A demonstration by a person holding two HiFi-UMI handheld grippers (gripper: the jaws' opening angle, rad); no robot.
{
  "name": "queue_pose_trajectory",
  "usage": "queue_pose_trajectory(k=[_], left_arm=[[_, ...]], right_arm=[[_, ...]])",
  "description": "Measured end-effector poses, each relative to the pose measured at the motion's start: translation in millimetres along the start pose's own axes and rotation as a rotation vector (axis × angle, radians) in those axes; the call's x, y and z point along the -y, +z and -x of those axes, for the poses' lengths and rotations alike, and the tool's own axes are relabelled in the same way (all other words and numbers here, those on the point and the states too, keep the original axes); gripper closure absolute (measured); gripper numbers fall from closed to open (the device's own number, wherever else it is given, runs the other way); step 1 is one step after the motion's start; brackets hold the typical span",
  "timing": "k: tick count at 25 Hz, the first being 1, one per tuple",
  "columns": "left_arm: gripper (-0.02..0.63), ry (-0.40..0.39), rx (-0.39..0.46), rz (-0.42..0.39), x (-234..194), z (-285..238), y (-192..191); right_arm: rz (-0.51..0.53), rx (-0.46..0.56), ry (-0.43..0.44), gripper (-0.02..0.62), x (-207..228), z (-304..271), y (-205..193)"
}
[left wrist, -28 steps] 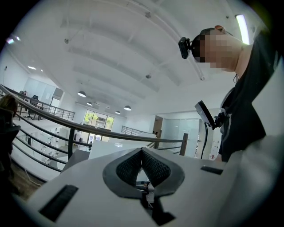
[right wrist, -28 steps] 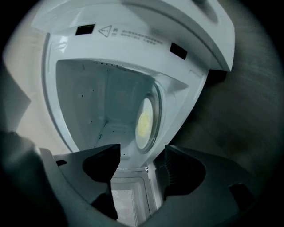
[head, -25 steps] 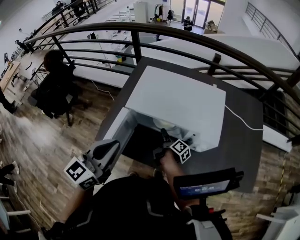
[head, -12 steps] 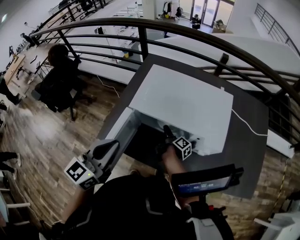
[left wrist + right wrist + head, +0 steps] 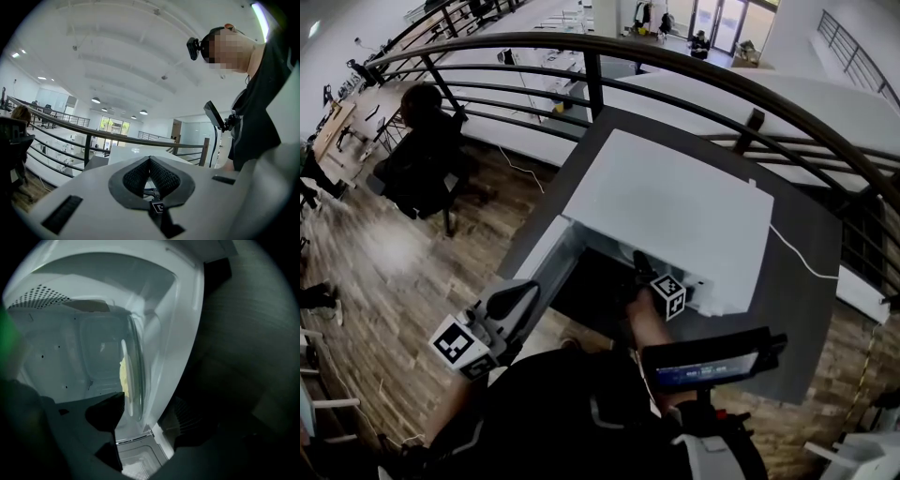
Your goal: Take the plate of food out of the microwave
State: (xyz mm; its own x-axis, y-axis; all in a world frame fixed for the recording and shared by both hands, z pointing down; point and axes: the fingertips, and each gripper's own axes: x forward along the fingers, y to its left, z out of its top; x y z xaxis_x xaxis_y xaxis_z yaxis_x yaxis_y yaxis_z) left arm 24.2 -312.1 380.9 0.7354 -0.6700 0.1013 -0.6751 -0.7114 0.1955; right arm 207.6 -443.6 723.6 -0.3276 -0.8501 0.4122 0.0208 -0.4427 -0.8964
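The white microwave [image 5: 675,216] stands on a dark table [image 5: 797,309] with its door [image 5: 542,251] swung open to the left. My right gripper [image 5: 637,264] reaches into the cavity mouth. In the right gripper view, which is rolled sideways, a clear glass plate [image 5: 132,380] with pale yellow food [image 5: 123,373] shows edge-on inside the white cavity. My right gripper [image 5: 145,416] stands open wide, its dark fingers [image 5: 105,411] on either side of the plate's near rim without pressing on it. My left gripper [image 5: 514,298] hangs low at the left, away from the microwave, shut [image 5: 150,161] and empty.
A curved dark railing [image 5: 675,70] runs behind the table, with a lower floor beyond it. A person sits on a chair [image 5: 427,141] at the far left. A white cable [image 5: 802,262] trails from the microwave across the table. A small screen [image 5: 708,366] sits at my chest.
My right gripper has moved a little further into the microwave's mouth. The left gripper has stayed where it was.
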Motion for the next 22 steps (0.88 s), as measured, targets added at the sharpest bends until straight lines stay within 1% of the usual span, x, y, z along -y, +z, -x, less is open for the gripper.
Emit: queue_pose_trajectory(k=[6, 8, 10, 12, 16, 18, 20, 21, 22], left_arm=[[0.601, -0.001, -0.011, 0.0, -0.8, 6.5, -4.5], [0.601, -0.007, -0.008, 0.0, -0.9, 6.7, -2.9], [0.601, -0.013, -0.008, 0.003, -0.7, 7.3, -2.1], [0.601, -0.021, -0.008, 0.003, -0.4, 9.3, -2.2], [0.601, -0.033, -0.006, 0.002, -3.7, 13.6, -2.7], [0.601, -0.037, -0.004, 0.004, -4.8, 18.9, -1.6], [0.601, -0.04, 0.001, 0.002, -4.7, 23.0, -0.2], [0.601, -0.043, 0.003, 0.001, -4.5, 23.8, 0.5], [0.601, -0.045, 0.004, 0.001, -4.2, 24.0, 1.1]], right_arm=[[-0.02, 0.012, -0.006, 0.269, 6.4, 0.8, -4.9], [-0.025, 0.018, -0.008, 0.291, 8.3, 4.9, -7.7], [-0.034, 0.027, 0.01, 0.31, 8.0, 9.1, -8.8], [-0.048, 0.033, 0.026, 0.348, 6.7, 11.9, -9.8], [-0.043, 0.029, 0.024, 0.374, 6.6, 13.6, -16.9], [-0.042, 0.032, 0.036, 0.392, 6.0, 19.5, -23.3], [-0.054, 0.036, 0.057, 0.449, 3.1, 25.0, -28.5], [-0.062, 0.036, 0.067, 0.469, 1.8, 26.2, -29.5], [-0.067, 0.036, 0.072, 0.476, 1.1, 26.9, -29.4]])
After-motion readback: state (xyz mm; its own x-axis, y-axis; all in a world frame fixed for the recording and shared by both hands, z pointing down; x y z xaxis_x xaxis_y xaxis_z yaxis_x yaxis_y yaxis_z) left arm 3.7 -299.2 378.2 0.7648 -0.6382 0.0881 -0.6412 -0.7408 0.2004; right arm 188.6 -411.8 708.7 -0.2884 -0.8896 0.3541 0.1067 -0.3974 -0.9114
